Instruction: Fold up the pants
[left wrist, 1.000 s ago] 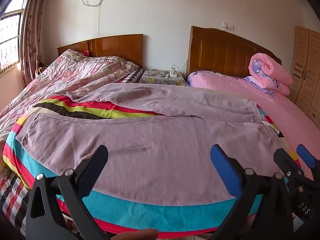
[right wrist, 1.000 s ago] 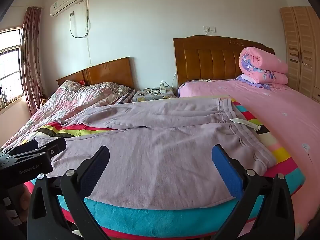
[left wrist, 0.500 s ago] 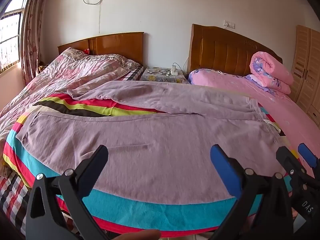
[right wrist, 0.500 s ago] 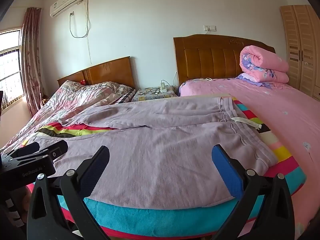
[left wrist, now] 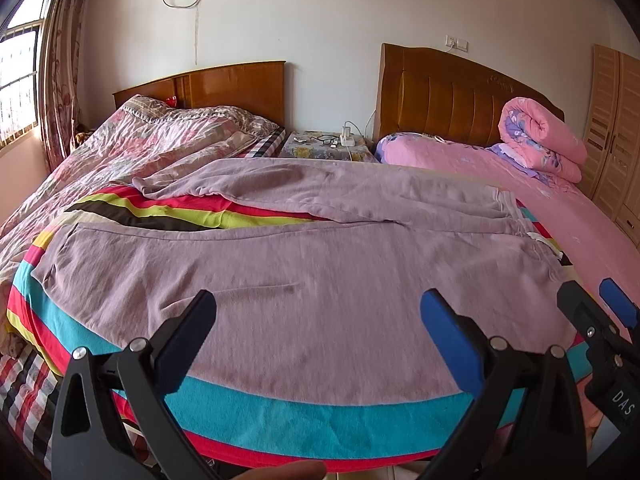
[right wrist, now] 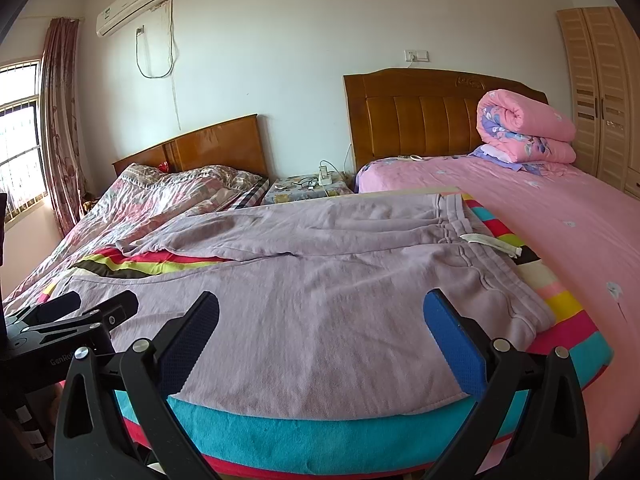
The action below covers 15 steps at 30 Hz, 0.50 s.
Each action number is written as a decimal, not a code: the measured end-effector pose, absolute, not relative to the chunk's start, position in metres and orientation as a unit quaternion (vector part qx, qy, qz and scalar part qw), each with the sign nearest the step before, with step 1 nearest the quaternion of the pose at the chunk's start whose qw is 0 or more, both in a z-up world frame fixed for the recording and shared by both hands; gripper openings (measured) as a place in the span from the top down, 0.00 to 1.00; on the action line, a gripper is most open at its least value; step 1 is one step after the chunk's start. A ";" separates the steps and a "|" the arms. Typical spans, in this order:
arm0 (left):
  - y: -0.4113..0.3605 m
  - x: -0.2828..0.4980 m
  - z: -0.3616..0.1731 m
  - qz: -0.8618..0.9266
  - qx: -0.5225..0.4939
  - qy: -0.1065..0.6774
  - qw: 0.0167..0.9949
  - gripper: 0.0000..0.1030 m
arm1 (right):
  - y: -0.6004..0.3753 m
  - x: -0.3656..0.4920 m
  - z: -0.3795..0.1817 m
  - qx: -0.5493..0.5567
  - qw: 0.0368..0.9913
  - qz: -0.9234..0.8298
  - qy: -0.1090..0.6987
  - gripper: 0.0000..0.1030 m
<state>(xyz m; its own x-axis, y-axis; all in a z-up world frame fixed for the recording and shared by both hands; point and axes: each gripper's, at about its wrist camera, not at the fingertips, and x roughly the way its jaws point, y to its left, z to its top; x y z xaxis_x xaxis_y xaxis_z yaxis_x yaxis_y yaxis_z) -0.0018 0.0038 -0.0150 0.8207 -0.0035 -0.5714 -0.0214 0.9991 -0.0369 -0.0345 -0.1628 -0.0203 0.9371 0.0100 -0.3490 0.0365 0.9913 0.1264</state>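
1. I see a bedroom with white walls, two beds side by side with wooden headboards, and a small nightstand (right wrist: 306, 190) between them carrying a power strip and eyeglasses.
2. A wall air conditioner (right wrist: 134, 4) hangs high on the left; a curtained window (right wrist: 20, 140) sits at the far left, and a pale wooden wardrobe (right wrist: 600, 92) stands at the right.
3. The right bed has a pink sheet (right wrist: 560, 216) and a rolled pink quilt (right wrist: 524, 128) by its headboard; the left bed (left wrist: 152, 148) has a rumpled floral cover.
4. A striped blanket (left wrist: 280, 412) in teal, red, yellow and black lies across the near edge.
5. The lilac pants (left wrist: 300, 280) lie spread flat on that blanket, waistband with white drawstring to the right, legs running left.
6. My left claw (left wrist: 318, 318) hovers low over the near trouser leg, spread wide and holding nothing.
7. My right claw (right wrist: 322, 316) hovers likewise near the waistband side, spread wide, empty.
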 end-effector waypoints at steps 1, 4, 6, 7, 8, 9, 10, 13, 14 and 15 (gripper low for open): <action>0.004 -0.002 -0.016 0.005 -0.021 0.299 0.954 0.01 | -0.163 -0.034 -0.020 0.066 0.982 -0.007 0.177 0.04; 0.004 -0.002 -0.015 0.005 -0.021 0.300 0.954 0.01 | -0.163 -0.035 -0.020 0.066 0.982 -0.006 0.177 0.04; 0.004 -0.002 -0.015 0.005 -0.021 0.300 0.954 0.01 | -0.162 -0.035 -0.021 0.066 0.982 -0.006 0.177 0.04; 0.004 -0.002 -0.016 0.005 -0.021 0.301 0.953 0.01 | -0.163 -0.035 -0.021 0.067 0.982 -0.006 0.177 0.04; 0.003 -0.002 -0.015 0.005 -0.021 0.301 0.954 0.01 | -0.162 -0.034 -0.021 0.067 0.982 -0.006 0.177 0.04; 0.002 -0.002 -0.014 0.004 -0.020 0.301 0.953 0.01 | -0.163 -0.034 -0.021 0.067 0.982 -0.006 0.177 0.04; 0.002 -0.003 -0.015 0.004 -0.020 0.302 0.953 0.01 | -0.163 -0.034 -0.021 0.067 0.982 -0.006 0.177 0.04; 0.002 -0.003 -0.015 0.004 -0.020 0.302 0.953 0.01 | -0.163 -0.033 -0.022 0.069 0.982 -0.006 0.178 0.04; 0.002 -0.003 -0.015 0.004 -0.020 0.302 0.953 0.01 | -0.163 -0.036 -0.022 0.069 0.981 -0.006 0.179 0.04; 0.002 -0.003 -0.015 0.004 -0.020 0.303 0.953 0.01 | -0.163 -0.035 -0.022 0.070 0.981 -0.005 0.179 0.04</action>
<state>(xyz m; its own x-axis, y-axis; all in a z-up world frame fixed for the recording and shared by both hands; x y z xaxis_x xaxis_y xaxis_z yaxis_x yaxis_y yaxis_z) -0.0035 0.0024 -0.0154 0.8169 -0.0045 -0.5768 -0.0194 0.9992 -0.0352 -0.0355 -0.1635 -0.0220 0.9361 0.0144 -0.3514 0.0355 0.9902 0.1353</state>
